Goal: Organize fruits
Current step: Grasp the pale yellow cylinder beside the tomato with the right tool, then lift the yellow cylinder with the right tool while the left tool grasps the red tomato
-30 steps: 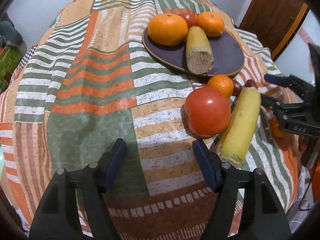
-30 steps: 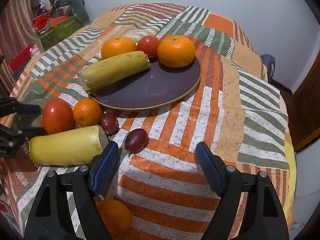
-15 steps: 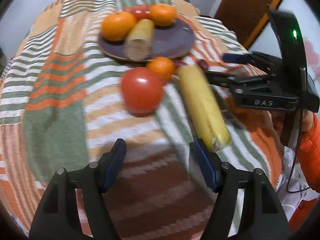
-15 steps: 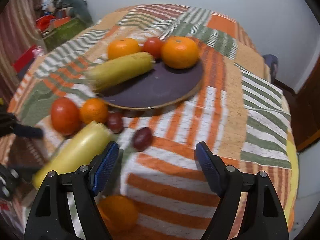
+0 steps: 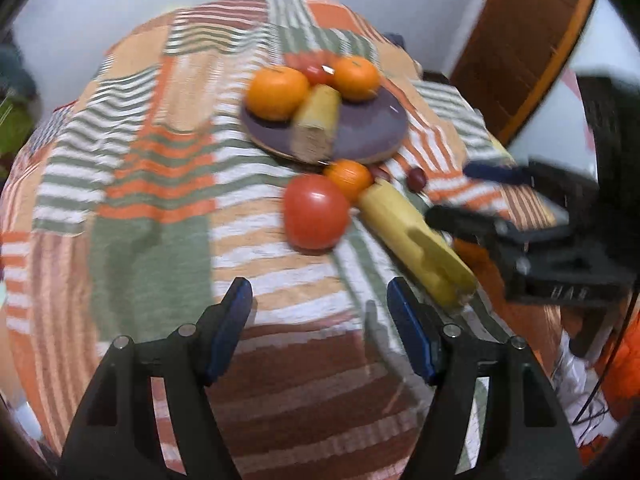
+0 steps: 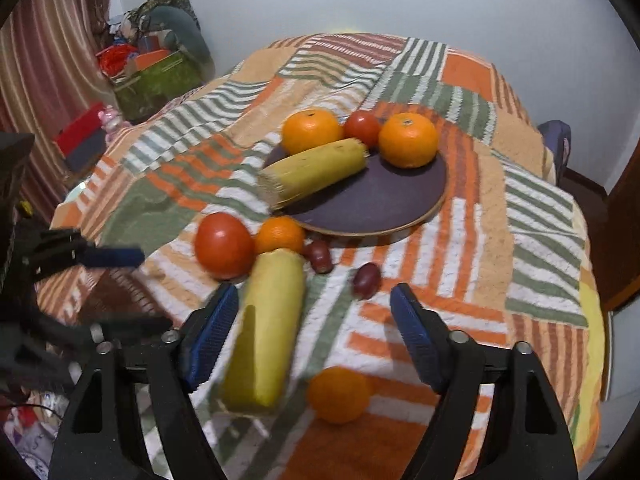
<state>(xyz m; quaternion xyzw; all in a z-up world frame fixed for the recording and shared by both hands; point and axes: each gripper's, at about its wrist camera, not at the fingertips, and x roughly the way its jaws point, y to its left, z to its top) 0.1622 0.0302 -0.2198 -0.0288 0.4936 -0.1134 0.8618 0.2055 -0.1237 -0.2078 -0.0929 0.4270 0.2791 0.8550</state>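
Observation:
A purple plate holds two oranges, a small tomato and a yellow corn cob. On the cloth in front of it lie a big tomato, a small orange, two dark grapes, a second corn cob and a loose orange. My right gripper is open above the loose orange, its left finger beside the cob. My left gripper is open and empty, short of the big tomato and the cob.
The round table has a striped patchwork cloth. A green box with clutter and a striped curtain stand at the far left. A wooden door is at the right. The right gripper also shows in the left wrist view.
Both grippers have pulled back and risen, so the fruits look farther away. The loose corn cob now points along the right gripper's left finger. No fruit was grasped.

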